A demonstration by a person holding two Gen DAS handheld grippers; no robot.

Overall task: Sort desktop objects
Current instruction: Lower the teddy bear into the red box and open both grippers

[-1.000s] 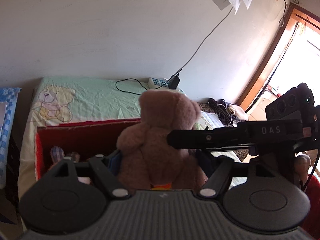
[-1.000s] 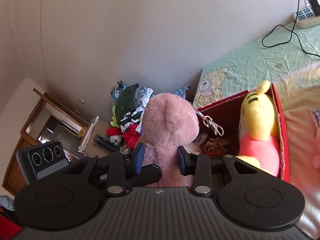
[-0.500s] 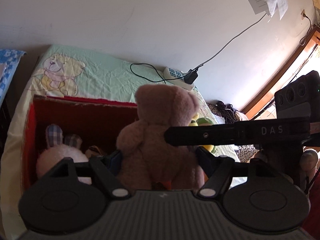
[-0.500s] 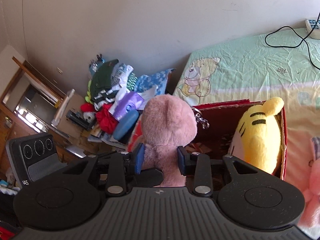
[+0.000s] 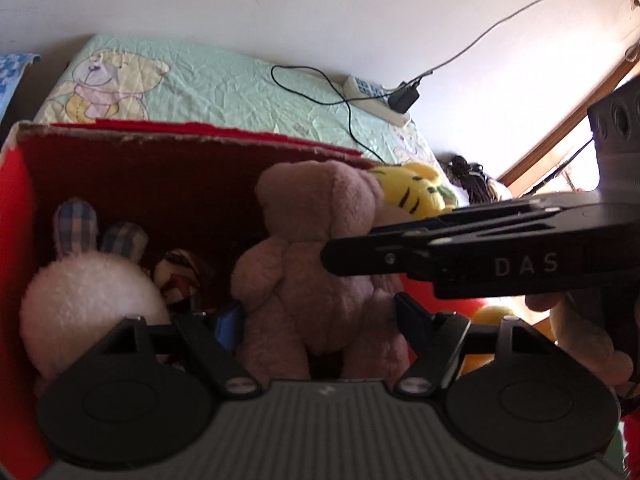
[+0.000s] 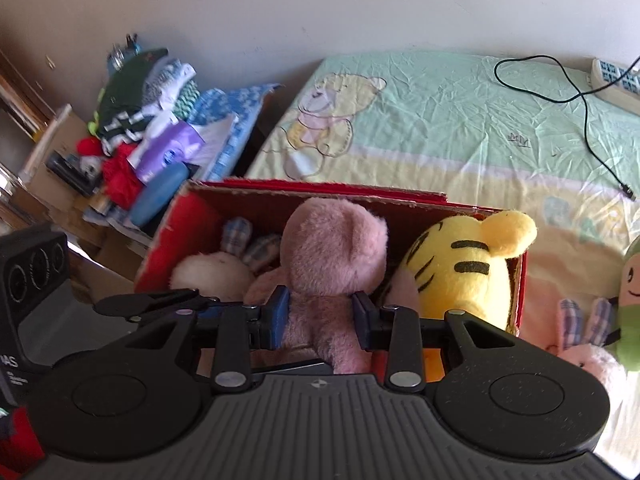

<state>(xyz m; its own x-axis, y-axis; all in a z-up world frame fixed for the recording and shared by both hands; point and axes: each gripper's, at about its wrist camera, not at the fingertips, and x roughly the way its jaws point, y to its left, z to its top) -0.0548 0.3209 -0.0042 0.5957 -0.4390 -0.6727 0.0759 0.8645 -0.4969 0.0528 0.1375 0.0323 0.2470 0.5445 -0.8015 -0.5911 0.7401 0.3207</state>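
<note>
A red cardboard box (image 5: 180, 140) stands on the bed. My left gripper (image 5: 316, 314) is shut on a brown teddy bear (image 5: 316, 216), held upright over the box's inside. One finger (image 5: 380, 248) of my right gripper crosses in front of the bear from the right. In the right wrist view my right gripper (image 6: 320, 314) is shut on a pink plush bear (image 6: 332, 248) over the same box (image 6: 180, 220). The left gripper's finger (image 6: 140, 304) reaches in beside it. Inside the box lie a white bunny (image 5: 88, 300) and a yellow striped tiger (image 6: 460, 272).
A power strip (image 5: 376, 96) with a black cable lies on the green bear-print sheet (image 6: 460, 120) behind the box. A pink bunny (image 6: 588, 356) and a green plush (image 6: 632, 308) lie on the bed right of the box. A pile of clothes (image 6: 152, 92) sits far left.
Both grippers have come down over the red box with their bears still held. Both views now look deeper into the box, and the bunny and tiger show more.
</note>
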